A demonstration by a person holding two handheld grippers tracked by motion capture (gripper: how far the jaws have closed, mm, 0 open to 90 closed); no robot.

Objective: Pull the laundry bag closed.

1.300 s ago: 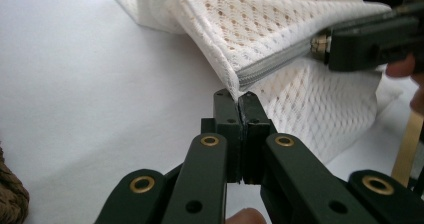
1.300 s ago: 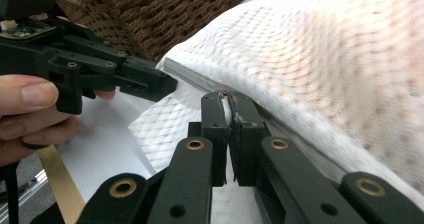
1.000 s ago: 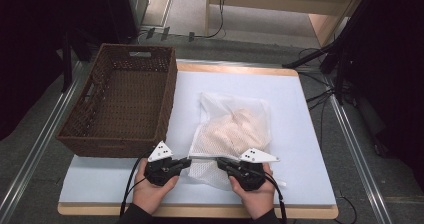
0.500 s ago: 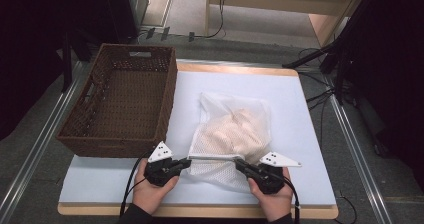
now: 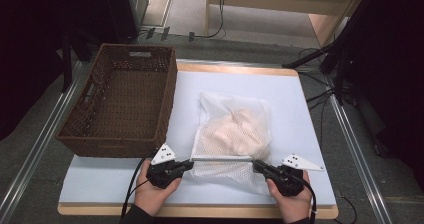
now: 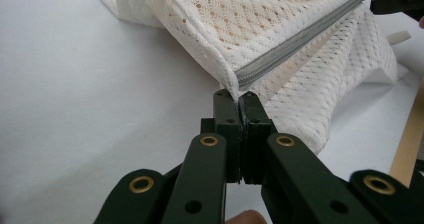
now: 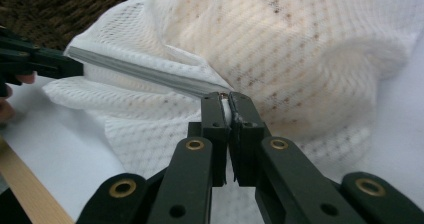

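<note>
— So, where does the white mesh zip-up laundry bag (image 5: 233, 134) sit?

— On the pale blue counter (image 5: 300, 114), near its front edge, just beside the dark brown woven wicker basket (image 5: 120, 101). Something soft and cream-coloured is bundled inside it.

— And the tongs?

— Both are clamped. The left tongs (image 6: 239, 100) are pinched on the bag's corner, right where the grey zipper (image 6: 295, 43) ends. The right tongs (image 7: 225, 102) are closed on the zipper's other end, on what looks like the slider or its pull, though that part is too small to tell. Between them the zipper runs taut and straight, lifted a little off the counter.

— What could go wrong from here?

— My guess is the mesh. If the right hand (image 5: 292, 204) drags along the zipper while the left corner is held by only a thin bite of fabric, the corner may slip out and the bag will bunch instead of the slider travelling. Pulling off the zipper's line could also catch mesh in the teeth, or tear it.

— How are the hands placed?

— Low, at the counter's near edge, forearms entering from below. The left hand (image 5: 152, 194) points its tongs rightward, the right hand points leftward, so the two face each other along the zipper, wrists roughly level.
</note>
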